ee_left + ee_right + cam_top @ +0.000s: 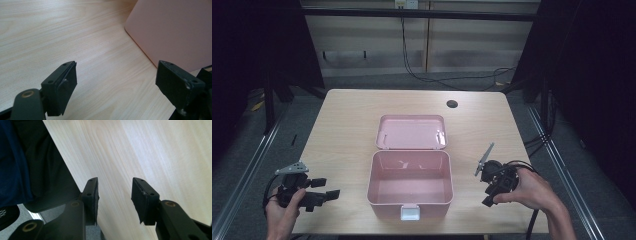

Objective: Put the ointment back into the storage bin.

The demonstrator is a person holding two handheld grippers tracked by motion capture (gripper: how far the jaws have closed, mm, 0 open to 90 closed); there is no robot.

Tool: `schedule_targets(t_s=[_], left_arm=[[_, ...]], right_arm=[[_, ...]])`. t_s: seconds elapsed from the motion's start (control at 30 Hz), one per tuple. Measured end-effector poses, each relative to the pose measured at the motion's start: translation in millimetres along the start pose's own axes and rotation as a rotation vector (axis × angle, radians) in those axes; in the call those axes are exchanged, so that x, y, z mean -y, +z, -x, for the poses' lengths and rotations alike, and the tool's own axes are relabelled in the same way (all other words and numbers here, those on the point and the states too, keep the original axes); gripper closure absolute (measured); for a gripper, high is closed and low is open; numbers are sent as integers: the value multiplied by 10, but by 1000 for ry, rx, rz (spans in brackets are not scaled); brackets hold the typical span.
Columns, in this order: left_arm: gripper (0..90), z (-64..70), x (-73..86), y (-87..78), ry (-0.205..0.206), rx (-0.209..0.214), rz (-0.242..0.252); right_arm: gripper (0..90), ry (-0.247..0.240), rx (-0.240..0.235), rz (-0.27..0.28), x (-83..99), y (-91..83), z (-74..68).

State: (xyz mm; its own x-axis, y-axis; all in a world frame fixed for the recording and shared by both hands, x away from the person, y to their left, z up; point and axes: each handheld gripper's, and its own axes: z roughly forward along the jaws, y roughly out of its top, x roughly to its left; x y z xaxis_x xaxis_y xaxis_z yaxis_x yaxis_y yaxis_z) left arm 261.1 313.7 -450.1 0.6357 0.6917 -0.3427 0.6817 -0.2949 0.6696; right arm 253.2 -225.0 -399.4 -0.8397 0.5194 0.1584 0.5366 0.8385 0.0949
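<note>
Pink box (410, 190) sits open between your empty, spread-jawed left gripper (328, 194) and right gripper (488, 199); a careless nudge could slide it.

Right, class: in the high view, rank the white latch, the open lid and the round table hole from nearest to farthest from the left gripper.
From the left gripper, at the table's near left:
1. White latch, on the front wall of the pink box, to the gripper's right.
2. Open lid, lying back behind the box.
3. Round hole, far right of centre on the table.
</note>
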Motion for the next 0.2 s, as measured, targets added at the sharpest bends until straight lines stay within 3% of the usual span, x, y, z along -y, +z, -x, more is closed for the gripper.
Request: schedule_targets(t_s=[0.13,0.2], left_arm=[[173,-2,-2,3,1,-1,-5],[173,-4,-3,5,3,2,-5]], right_arm=[[565,33,5,3,88,118,65],[558,77,11,34,144,171,118]])
